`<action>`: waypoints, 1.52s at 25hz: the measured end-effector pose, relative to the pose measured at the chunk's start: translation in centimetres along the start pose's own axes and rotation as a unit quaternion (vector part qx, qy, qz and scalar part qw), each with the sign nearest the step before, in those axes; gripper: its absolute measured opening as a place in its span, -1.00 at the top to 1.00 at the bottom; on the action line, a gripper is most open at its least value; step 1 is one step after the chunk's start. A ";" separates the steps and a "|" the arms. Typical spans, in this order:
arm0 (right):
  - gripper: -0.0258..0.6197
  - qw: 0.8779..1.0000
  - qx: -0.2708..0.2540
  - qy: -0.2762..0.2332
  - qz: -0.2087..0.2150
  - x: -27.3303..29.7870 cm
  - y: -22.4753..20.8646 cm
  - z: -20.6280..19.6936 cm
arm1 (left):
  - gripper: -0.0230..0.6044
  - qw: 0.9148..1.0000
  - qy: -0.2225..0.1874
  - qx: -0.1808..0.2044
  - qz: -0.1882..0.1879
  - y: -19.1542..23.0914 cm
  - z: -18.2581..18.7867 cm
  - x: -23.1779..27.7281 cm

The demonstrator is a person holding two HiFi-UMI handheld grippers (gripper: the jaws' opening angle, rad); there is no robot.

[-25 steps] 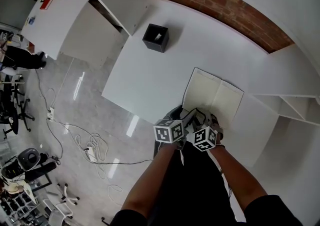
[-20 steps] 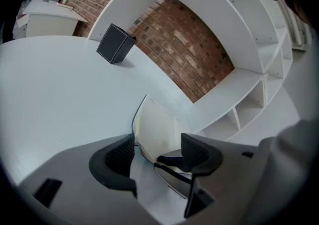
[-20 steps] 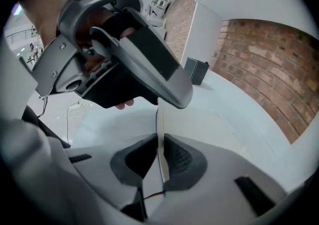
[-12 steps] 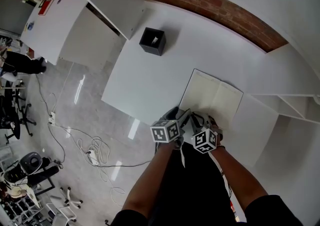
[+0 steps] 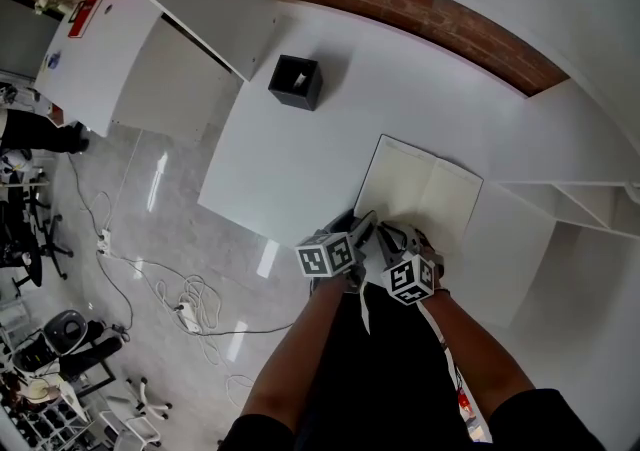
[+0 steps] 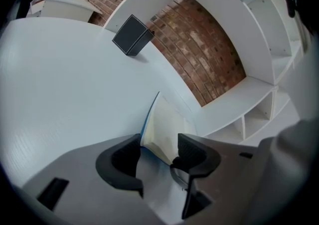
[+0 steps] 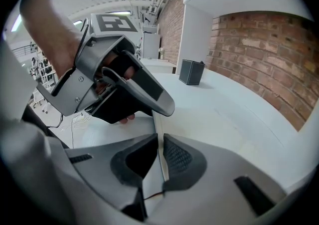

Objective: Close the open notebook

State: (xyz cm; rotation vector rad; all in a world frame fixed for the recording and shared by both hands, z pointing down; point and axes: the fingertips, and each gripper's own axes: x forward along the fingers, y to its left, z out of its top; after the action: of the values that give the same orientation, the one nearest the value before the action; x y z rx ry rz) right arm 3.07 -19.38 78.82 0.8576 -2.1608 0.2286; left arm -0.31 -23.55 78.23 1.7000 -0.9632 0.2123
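Quickly, head view: open notebook [image 5: 425,194] lies on the white counter [image 5: 290,169] near its front edge; black box [image 5: 295,82] sits well apart at the far side; left hand-held gripper [image 5: 362,227] and right hand-held gripper [image 5: 400,236] meet at the notebook's near left part.

Left gripper view: jaws wide but closing; lifted blue-backed cover with pages [image 6: 162,121] stands tilted between them, pads not clearly pressing.

Right gripper view: jaws nearly together, pinching a thin notebook edge [image 7: 158,144]; left hand-held gripper [image 7: 119,92] just beyond.
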 end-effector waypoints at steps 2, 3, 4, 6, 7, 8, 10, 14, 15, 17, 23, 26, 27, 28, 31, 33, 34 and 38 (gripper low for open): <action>0.82 1.000 0.000 -0.005 0.000 -0.1 0.0 0.0 | 0.26 1.000 0.003 -0.001 0.000 0.1 0.0 0.0; 0.82 1.000 -0.002 -0.007 -0.001 -0.1 -0.1 0.1 | 0.36 1.000 0.004 0.003 0.001 0.2 0.1 0.0; 0.83 1.000 -0.004 -0.008 -0.002 0.0 -0.1 0.1 | 0.47 1.000 0.006 0.008 0.003 0.3 0.3 -0.1; 0.83 1.000 -0.008 -0.008 -0.005 0.0 -0.2 0.2 | 0.55 1.000 0.011 0.015 0.005 0.4 0.4 -0.3; 0.83 1.000 -0.008 -0.007 -0.006 -0.1 -0.1 0.1 | 0.57 1.000 0.014 0.016 0.005 0.3 0.4 -0.3; 0.83 1.000 -0.008 -0.006 -0.008 -0.1 -0.1 0.1 | 0.62 1.000 0.016 0.016 0.004 0.2 0.4 -0.4; 0.83 1.000 -0.006 -0.002 -0.010 -0.1 -0.1 0.0 | 0.69 1.000 0.018 0.016 -0.001 -0.2 0.5 -0.5; 0.84 1.000 -0.008 0.006 -0.014 -0.1 0.1 0.1 | 0.76 0.999 0.025 0.022 -0.007 -0.8 0.5 -0.7; 0.84 1.000 -0.009 0.007 -0.015 -0.1 0.1 0.1 | 0.77 0.999 0.028 0.020 -0.010 -0.8 0.5 -0.6; 0.85 1.000 -0.009 0.007 -0.018 -0.1 0.0 0.2 | 0.79 0.999 0.032 0.015 -0.018 -1.0 0.6 -0.6; 0.82 0.999 0.017 0.008 -0.027 0.3 0.0 0.3 | 0.80 0.998 0.047 0.020 -0.031 -1.2 0.9 -0.8; 0.81 0.999 0.041 0.010 -0.030 0.2 0.0 0.4 | 0.80 0.998 0.055 0.026 -0.035 -1.6 0.8 -1.0; 0.80 0.998 0.049 0.011 -0.031 0.0 -0.1 0.5 | 0.80 0.997 0.057 0.028 -0.036 -1.9 0.9 -1.1; 0.80 0.998 0.055 0.012 -0.034 -0.3 -0.1 0.7 | 0.80 0.997 0.060 0.031 -0.038 -2.2 0.9 -1.3; 0.79 0.996 0.073 0.017 -0.042 -0.6 -0.4 0.9 | 0.81 0.996 0.064 0.038 -0.043 -2.8 1.2 -1.5; 0.78 0.995 0.084 0.015 -0.046 -0.9 -0.6 1.4 | 0.81 0.996 0.067 0.047 -0.047 -3.3 1.5 -1.7; 0.78 0.995 0.092 0.012 -0.046 -1.2 -0.7 1.7 | 0.81 0.995 0.069 0.051 -0.050 -3.7 1.6 -1.8; 0.71 0.991 0.128 -0.003 -0.048 -2.6 -0.9 2.5 | 0.81 0.992 0.083 0.069 -0.067 -5.4 1.5 -2.4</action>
State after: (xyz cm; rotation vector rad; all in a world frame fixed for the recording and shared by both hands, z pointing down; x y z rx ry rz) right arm 3.34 -19.77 75.09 1.1049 -2.1172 0.4626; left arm 1.38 -23.37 72.35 1.8358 -0.7232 0.3322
